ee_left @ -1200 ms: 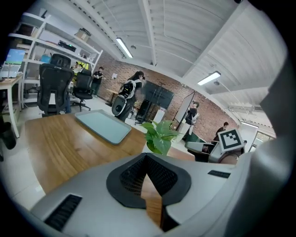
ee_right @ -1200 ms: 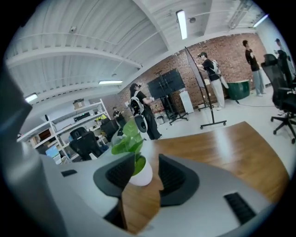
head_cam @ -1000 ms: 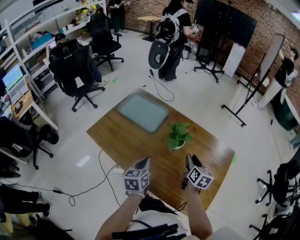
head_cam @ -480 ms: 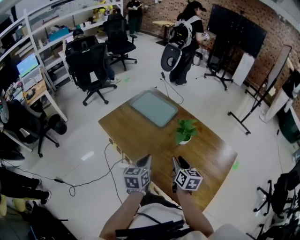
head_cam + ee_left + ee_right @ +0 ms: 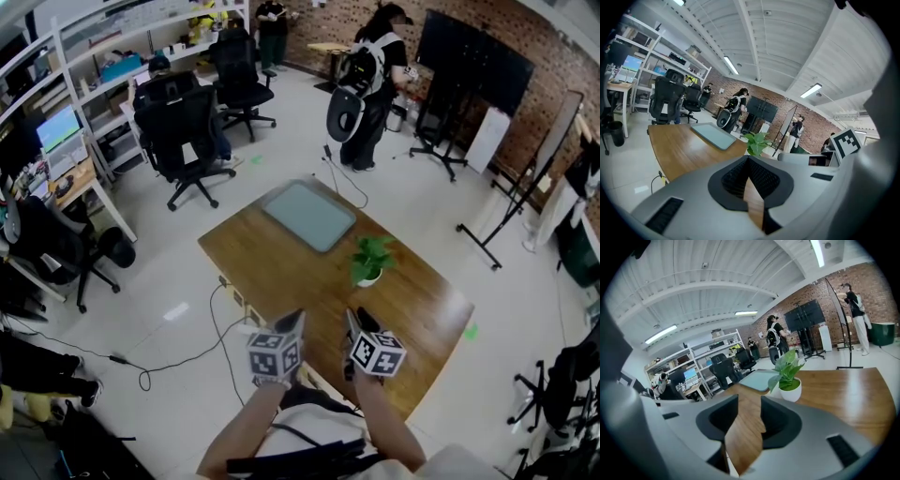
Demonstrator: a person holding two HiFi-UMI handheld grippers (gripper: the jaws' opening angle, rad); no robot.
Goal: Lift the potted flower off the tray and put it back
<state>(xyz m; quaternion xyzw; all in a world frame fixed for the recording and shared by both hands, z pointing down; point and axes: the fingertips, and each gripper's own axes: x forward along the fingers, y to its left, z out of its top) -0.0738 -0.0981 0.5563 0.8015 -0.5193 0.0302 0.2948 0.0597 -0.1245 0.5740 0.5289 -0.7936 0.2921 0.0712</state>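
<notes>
The potted flower [image 5: 370,262] stands on the bench [image 5: 267,272] beside the tray [image 5: 309,215], ahead of my right gripper [image 5: 354,323]. My left gripper [image 5: 293,319] has its jaws together. The right's jaws stand apart with nothing between them, having just narrowed a little.

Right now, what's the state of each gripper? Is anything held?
Left gripper: closed, tips together, holding nothing.
Right gripper: open; its jaws have just been closing a little, with nothing between them.
</notes>
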